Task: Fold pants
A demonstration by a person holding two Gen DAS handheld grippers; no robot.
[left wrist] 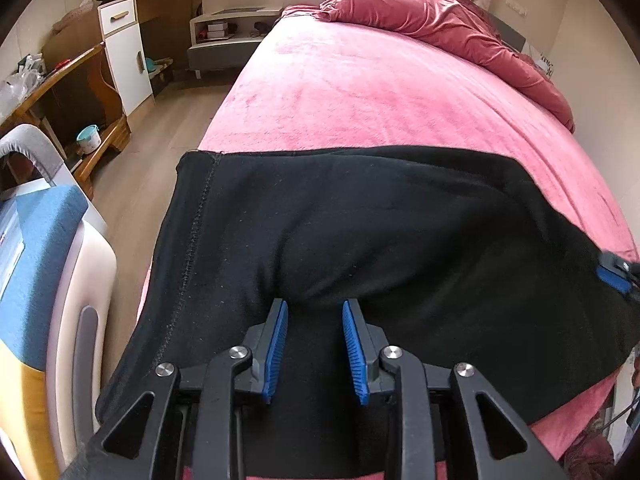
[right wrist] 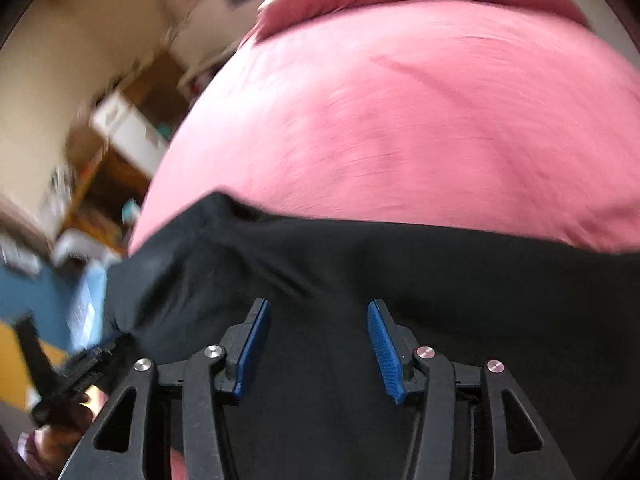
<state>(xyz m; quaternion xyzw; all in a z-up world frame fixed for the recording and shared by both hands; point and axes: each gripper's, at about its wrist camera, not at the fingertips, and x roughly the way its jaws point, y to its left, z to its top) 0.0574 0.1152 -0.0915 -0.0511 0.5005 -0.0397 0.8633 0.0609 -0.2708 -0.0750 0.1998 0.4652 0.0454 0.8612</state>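
Observation:
Black pants (left wrist: 380, 232) lie folded across the near end of a pink bed (left wrist: 360, 92); their left end with a stitched seam hangs over the bed's left edge. My left gripper (left wrist: 315, 308) is open, its blue pads just above the pants' near part, with nothing between them. The right gripper shows at the pants' right edge in the left wrist view (left wrist: 618, 276). In the blurred right wrist view my right gripper (right wrist: 318, 308) is open wide over the pants (right wrist: 440, 280), and the left gripper (right wrist: 86, 364) shows at the lower left.
A crumpled red duvet (left wrist: 440, 20) lies at the bed's far right. Left of the bed are wood floor (left wrist: 160, 152), a white and wood cabinet (left wrist: 124, 60), a nightstand (left wrist: 228, 32) and a blue-topped white appliance (left wrist: 44, 240) close to the bed's near left corner.

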